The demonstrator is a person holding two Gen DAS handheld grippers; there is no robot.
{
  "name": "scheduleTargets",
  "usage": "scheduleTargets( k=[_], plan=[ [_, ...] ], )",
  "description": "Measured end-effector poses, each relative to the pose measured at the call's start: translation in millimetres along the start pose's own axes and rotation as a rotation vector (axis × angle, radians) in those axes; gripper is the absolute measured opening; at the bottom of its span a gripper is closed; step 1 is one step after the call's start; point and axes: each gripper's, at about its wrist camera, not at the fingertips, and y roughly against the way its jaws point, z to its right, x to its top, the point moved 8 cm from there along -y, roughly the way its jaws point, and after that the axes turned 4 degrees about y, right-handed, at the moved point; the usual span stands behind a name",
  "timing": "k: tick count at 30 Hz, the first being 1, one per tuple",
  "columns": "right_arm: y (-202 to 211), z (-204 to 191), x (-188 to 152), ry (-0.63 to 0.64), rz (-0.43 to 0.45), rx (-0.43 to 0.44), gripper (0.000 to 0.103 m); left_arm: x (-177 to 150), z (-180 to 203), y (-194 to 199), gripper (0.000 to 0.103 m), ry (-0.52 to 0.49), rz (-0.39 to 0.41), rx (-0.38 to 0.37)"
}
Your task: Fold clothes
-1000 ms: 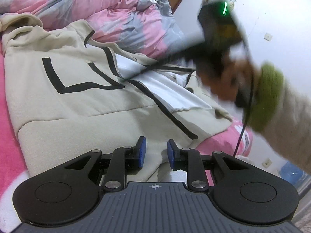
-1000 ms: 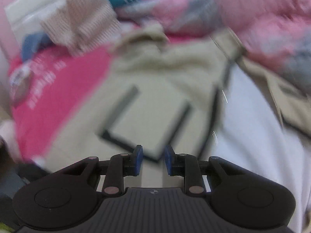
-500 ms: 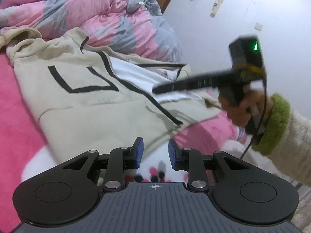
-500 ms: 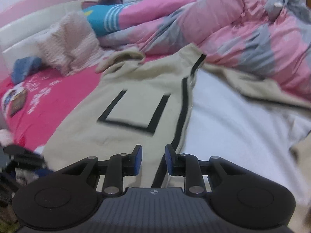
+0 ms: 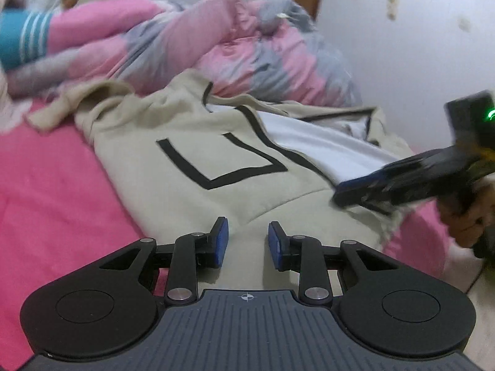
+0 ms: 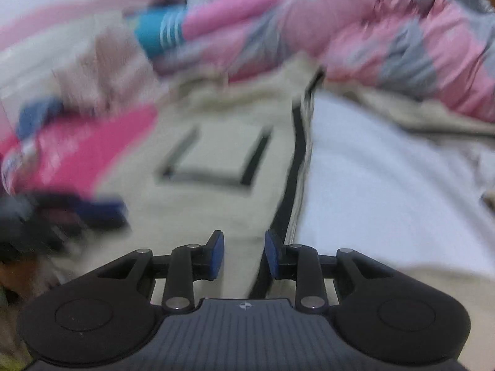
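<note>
A beige jacket [image 5: 191,167] with black trim and a black pocket outline lies spread open on the pink bed, white lining [image 6: 371,167] showing, hood toward the quilt

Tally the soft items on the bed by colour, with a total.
Beige: 1, the jacket with black trim and white lining.
Pink and grey: 1, the duvet.
Pink: 1, the bedsheet.
Blue: 1, a small cloth, blurred.
Pale pink knit: 1, a blanket, blurred.
Total: 5
</note>
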Motion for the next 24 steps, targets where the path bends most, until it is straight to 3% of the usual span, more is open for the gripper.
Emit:
scheduleTargets(
  k=[5,12,16,19,22,24],
  plan=[
    [-2,-8,8,0.077,-0.033,-0.036,0.032,38,-24,7,0.029,0.100,-0.012,-0.064],
    [-15,17,74,-0.007,0.020,-0.032,0.032,89,-64,-50,0.029,0.075,-0.005,0.060],
    [-41,31,116,-0.036,0.037,-0.023,0.032,82,-98,-90,0.029,0.108,-0.069,0.163],
    [-79,14,152,0.031,0.032,0.013,0.032,78,-115,-94,0.029,0.211,-0.060,0.120],
    [-116,-4,188,0.098,0.027,0.049,0.036,78,-116,-94,0.030,0.230,-0.050,0.117],
    [-141,-15,212,0.142,0.024,0.074,0.048,78,-114,-94,0.030,0.223,-0.045,0.129]
  ],
)
